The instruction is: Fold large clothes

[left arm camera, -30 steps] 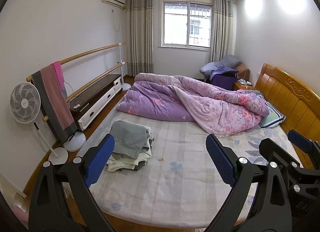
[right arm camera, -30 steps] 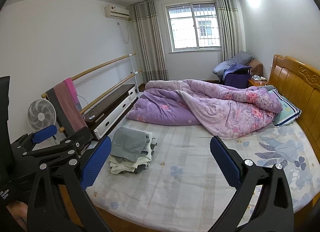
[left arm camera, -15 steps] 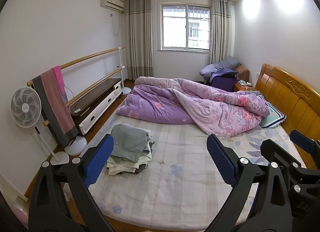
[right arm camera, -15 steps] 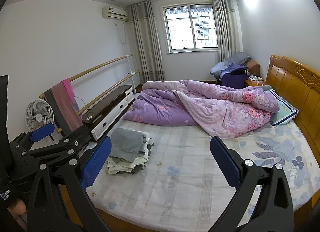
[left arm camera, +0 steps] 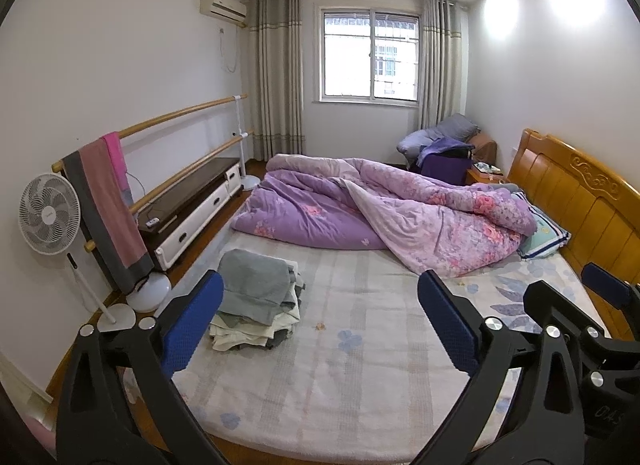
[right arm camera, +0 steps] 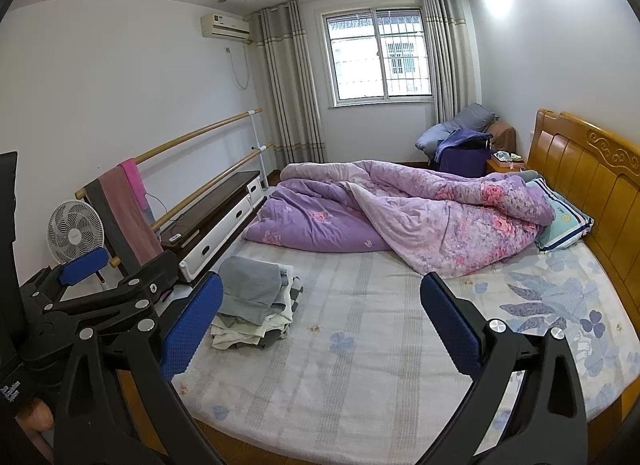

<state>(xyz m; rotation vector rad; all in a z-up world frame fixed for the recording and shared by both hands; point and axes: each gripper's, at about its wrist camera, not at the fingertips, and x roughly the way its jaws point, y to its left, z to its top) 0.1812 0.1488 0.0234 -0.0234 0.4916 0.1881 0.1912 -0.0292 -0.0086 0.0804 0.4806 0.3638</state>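
Note:
A stack of folded clothes (left arm camera: 256, 301) with a grey piece on top lies on the left part of the bed (left arm camera: 360, 365); it also shows in the right wrist view (right arm camera: 252, 305). My left gripper (left arm camera: 320, 325) is open and empty, held above the bed's near edge. My right gripper (right arm camera: 320, 325) is open and empty, beside the left one. The right gripper's body shows at the right of the left wrist view (left arm camera: 580, 345), and the left gripper's body (right arm camera: 100, 297) at the left of the right wrist view.
A crumpled purple quilt (left arm camera: 384, 217) covers the far half of the bed. A wooden headboard (left arm camera: 580, 201) and a pillow (left arm camera: 544, 233) are at the right. A fan (left arm camera: 48, 217), a bar rack with towels (left arm camera: 108, 205) and a low cabinet (left arm camera: 192, 205) stand left.
Both grippers have pulled back and risen slightly from the bed; the view widens. The clothes stack has not moved. Both stay open.

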